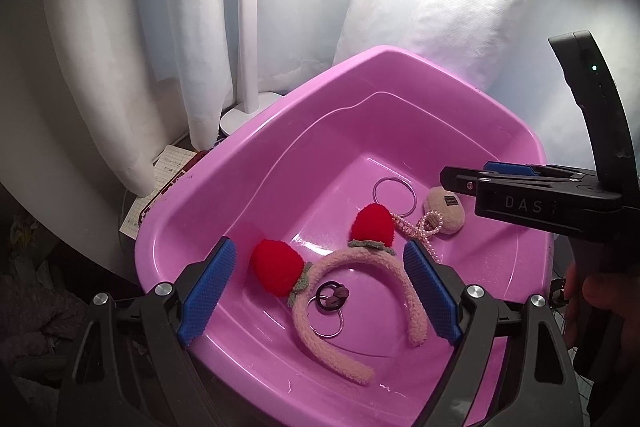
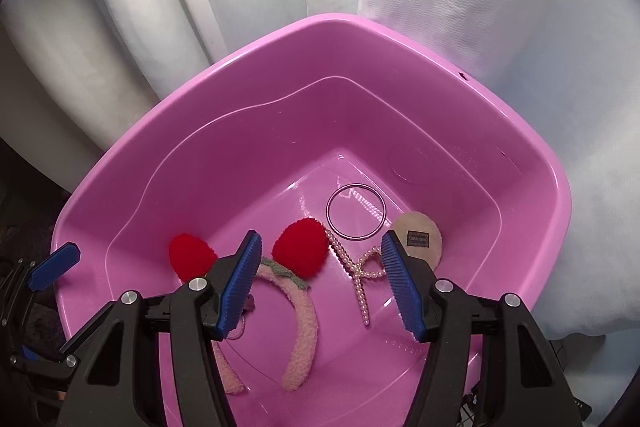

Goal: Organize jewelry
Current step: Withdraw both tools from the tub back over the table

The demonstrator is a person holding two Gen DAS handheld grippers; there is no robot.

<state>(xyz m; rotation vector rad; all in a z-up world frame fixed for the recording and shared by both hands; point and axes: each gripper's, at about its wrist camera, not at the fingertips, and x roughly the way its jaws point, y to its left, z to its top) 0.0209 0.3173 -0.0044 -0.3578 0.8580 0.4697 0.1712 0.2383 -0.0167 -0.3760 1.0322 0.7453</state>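
A pink plush headband [image 1: 344, 259] with two red strawberry puffs [image 1: 276, 267] lies on the bottom of the pink basin [image 1: 248, 163]. Inside its arc rest a dark hair tie [image 1: 331, 297] and a thin silver ring. Further in lie a metal bangle [image 2: 356, 238], a pearl strand [image 2: 360, 287] and a beige fuzzy clip [image 2: 420, 233]. My left gripper [image 1: 320, 255] hovers above the headband, open, with nothing pressed between its blue pads. My right gripper [image 2: 321, 242] hangs open over the pearl strand, apart from it.
White curtains hang behind the basin. A white lamp base [image 1: 248, 115] and some papers [image 1: 160, 183] sit beyond the basin's left rim. A person's hand [image 1: 592, 291] holds the right gripper's handle. White cloth [image 2: 560, 107] lies to the right.
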